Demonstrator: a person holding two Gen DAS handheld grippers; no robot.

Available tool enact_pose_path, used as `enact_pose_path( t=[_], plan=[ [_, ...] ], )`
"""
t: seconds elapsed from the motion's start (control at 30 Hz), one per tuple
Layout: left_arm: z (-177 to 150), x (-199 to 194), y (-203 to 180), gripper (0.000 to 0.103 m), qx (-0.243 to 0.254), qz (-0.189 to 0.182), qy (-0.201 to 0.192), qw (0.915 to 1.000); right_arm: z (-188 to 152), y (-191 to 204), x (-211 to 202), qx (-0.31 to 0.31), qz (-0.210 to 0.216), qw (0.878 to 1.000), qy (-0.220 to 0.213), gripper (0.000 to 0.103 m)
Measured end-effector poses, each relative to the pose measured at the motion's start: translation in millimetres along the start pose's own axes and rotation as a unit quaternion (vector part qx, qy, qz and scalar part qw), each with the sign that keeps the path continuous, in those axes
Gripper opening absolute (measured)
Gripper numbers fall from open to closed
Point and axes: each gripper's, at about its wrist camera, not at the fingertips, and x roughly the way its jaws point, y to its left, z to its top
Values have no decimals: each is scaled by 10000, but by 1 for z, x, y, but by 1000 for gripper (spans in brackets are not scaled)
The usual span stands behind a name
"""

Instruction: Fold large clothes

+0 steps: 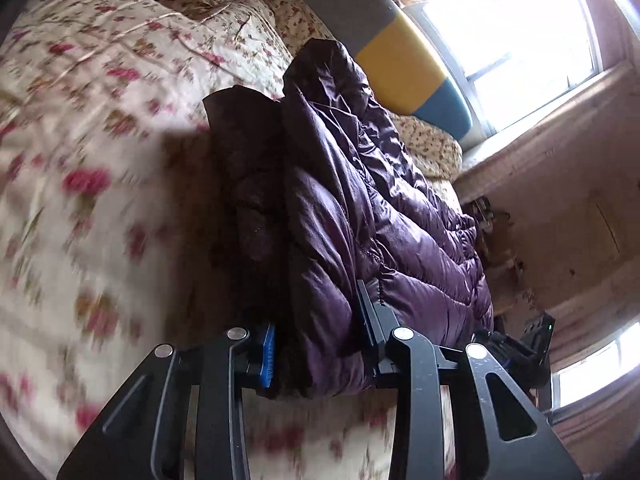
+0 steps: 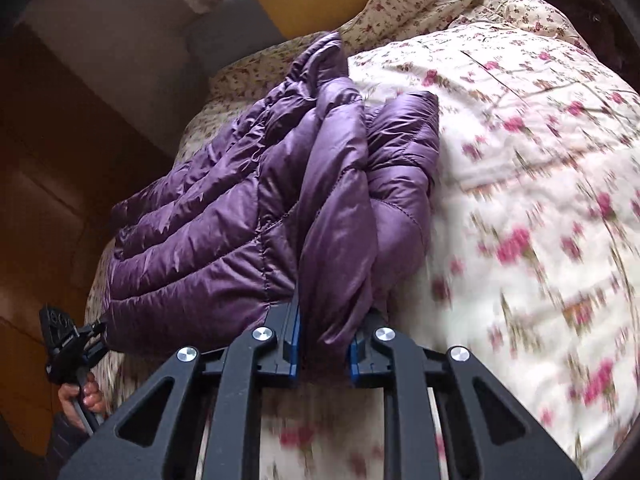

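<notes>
Your left claw (image 1: pixel 320 344) is clenched on a thick fold of the purple jacket (image 1: pixel 360 208), and your right claw (image 2: pixel 323 344) grips another fold of it; the jacket lies bunched on the floral bedspread (image 2: pixel 520 200), near the striped headboard (image 1: pixel 404 68)

Right gripper (image 2: pixel 322 346) fingers (image 2: pixel 294 336) clamp a fold of the purple puffer jacket (image 2: pixel 248 208), which lies on the floral bed (image 2: pixel 520 200).

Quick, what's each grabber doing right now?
Left gripper: shut on the purple puffer jacket.
Right gripper: shut on the same jacket, at another bunch of fabric.
</notes>
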Motion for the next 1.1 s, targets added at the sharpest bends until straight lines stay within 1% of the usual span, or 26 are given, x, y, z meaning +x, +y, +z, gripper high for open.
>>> enact_pose_path(
  t=[0.17,0.27,0.33,0.43,0.47,0.5,0.53,0.57,0.6,0.63,0.67,0.7,0.77,0.83,0.87,1.0,1.1],
  plan=[
    [-54,-41,-4,33,150,20,173,9997,-53,11,-37,-140,52,9995,268,16],
    [-84,-65,-3,33,120,13,202,9997,-89,17,-60,-179,54,9990,401,16],
    [-103,-82,-2,33,112,50,200,9997,-105,21,-69,-224,29,9987,457,16],
    [-117,-100,-3,33,132,149,173,9997,-117,26,-76,-292,5,9982,532,16],
    [-120,-105,-5,33,205,293,143,9993,-120,27,-79,-328,-21,9979,551,18],
    [-122,-108,-7,37,246,425,97,9987,-118,28,-79,-331,-70,9979,557,21],
    [-121,-110,-8,44,256,498,73,9984,-118,28,-80,-320,-120,9978,576,30],
    [-119,-112,-8,67,260,575,15,9980,-116,28,-81,-301,-147,9977,583,39],
    [-117,-116,-8,78,281,685,-104,9972,-112,28,-81,-289,-161,9978,577,43],
    [-112,-119,-10,78,355,778,-245,9960,-112,28,-84,-305,-216,9977,561,50],
    [-106,-119,-12,78,423,816,-300,9953,-119,29,-95,-332,-275,9976,533,55],
    [-102,-122,-12,78,471,849,-354,9946,-118,29,-101,-340,-329,9978,474,56],
    [-84,-118,-16,78,623,996,-477,9919,-112,27,-111,-306,-389,9983,323,62],
    [-68,-109,-22,78,762,1060,-500,9902,-100,20,-110,-253,-485,9984,160,64],
    [-56,-102,-24,78,784,1021,-500,9904,-93,19,-111,-179,-528,9984,34,65],
    [-15,-70,-25,78,724,718,-369,9941,-65,23,-100,-5,-623,9976,-285,66],
    [6,-52,-28,77,744,692,-308,9943,-40,29,-82,102,-670,9967,-452,66]
  ],
)
